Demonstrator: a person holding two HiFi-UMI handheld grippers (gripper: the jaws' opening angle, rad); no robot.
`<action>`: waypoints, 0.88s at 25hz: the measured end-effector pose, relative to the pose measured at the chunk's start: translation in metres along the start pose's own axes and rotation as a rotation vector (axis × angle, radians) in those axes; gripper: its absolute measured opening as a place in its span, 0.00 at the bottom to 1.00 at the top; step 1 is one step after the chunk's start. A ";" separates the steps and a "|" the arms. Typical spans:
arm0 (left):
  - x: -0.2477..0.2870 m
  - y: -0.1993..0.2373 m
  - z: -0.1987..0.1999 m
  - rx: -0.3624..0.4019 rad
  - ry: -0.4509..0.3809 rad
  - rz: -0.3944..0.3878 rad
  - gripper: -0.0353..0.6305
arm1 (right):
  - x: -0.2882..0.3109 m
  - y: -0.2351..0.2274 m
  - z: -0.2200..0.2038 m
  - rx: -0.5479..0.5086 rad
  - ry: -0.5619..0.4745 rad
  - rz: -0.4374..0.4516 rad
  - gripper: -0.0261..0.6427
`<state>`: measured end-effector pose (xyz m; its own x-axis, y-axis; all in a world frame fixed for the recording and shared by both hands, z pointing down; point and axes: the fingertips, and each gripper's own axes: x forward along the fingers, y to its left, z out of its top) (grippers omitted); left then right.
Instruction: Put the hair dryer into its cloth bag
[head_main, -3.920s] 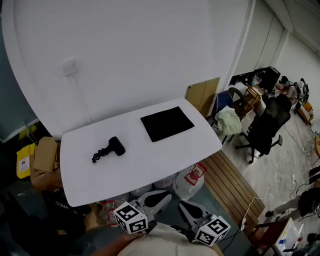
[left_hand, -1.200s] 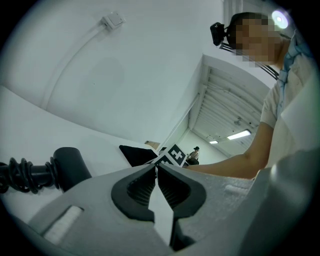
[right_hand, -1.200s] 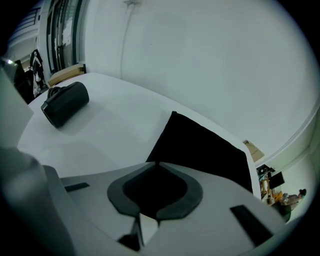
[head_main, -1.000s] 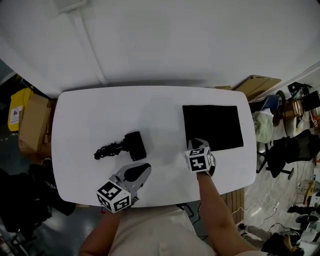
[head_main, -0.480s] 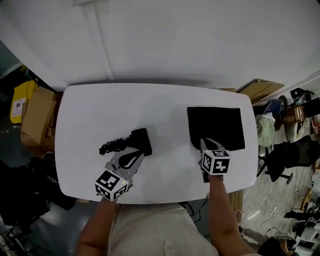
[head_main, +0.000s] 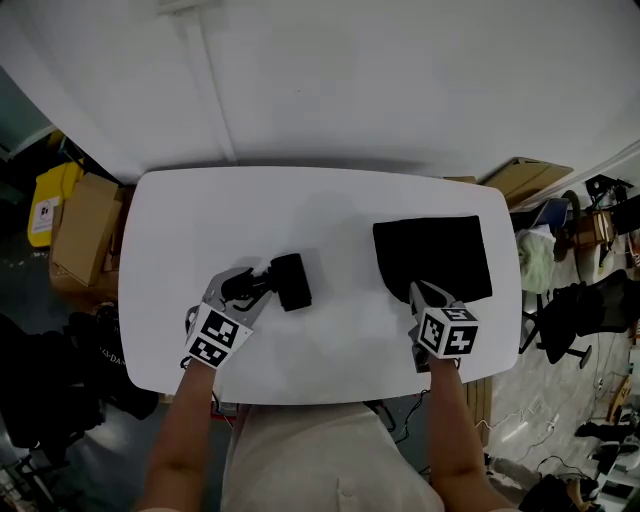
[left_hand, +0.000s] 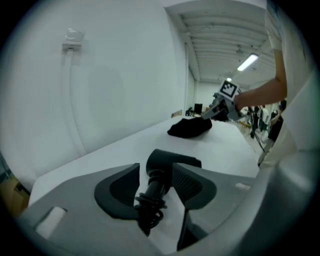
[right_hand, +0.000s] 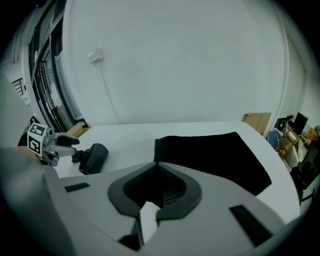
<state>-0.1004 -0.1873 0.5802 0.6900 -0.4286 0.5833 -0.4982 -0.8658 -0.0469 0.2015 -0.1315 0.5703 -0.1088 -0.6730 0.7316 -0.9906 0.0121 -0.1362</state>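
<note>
The hair dryer (head_main: 292, 281) lies on its side on the white bench (head_main: 330, 200), well apart from the cloth bag (head_main: 440, 250), on the bag's left in the head view. Its blunt barrel is the end nearer the bag; its handle (left_hand: 157, 181) and bundled cord (left_hand: 149, 209) point away from the bag.

The left claw (head_main: 243, 281) comes in from that far end. Its jaws have just been opening and stand spread, with the handle and cord between them but not squeezed.

The dryer looks like a hard, smooth plastic body, fairly light but top-heavy at the barrel, so it could swing or slip. The handle just below the barrel seems the firmest hold, since the springy cord would give under the pads.

The bag is limp black cloth, so its mouth will need holding open. The right claw (head_main: 418, 292) is pressed together on the bag's near corner on the dryer's side, pinching the cloth there.
</note>
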 end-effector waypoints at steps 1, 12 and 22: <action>0.004 0.000 -0.007 0.047 0.044 -0.010 0.35 | -0.002 0.001 0.001 0.012 -0.006 0.010 0.08; 0.029 0.002 -0.050 0.203 0.332 -0.146 0.41 | -0.021 0.006 0.004 0.072 -0.046 0.064 0.08; 0.045 -0.008 -0.062 0.244 0.455 -0.212 0.41 | -0.034 0.009 0.007 0.094 -0.084 0.094 0.08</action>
<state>-0.0973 -0.1836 0.6571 0.4382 -0.1309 0.8893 -0.2004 -0.9787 -0.0454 0.1967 -0.1138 0.5395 -0.1891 -0.7319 0.6546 -0.9639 0.0112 -0.2659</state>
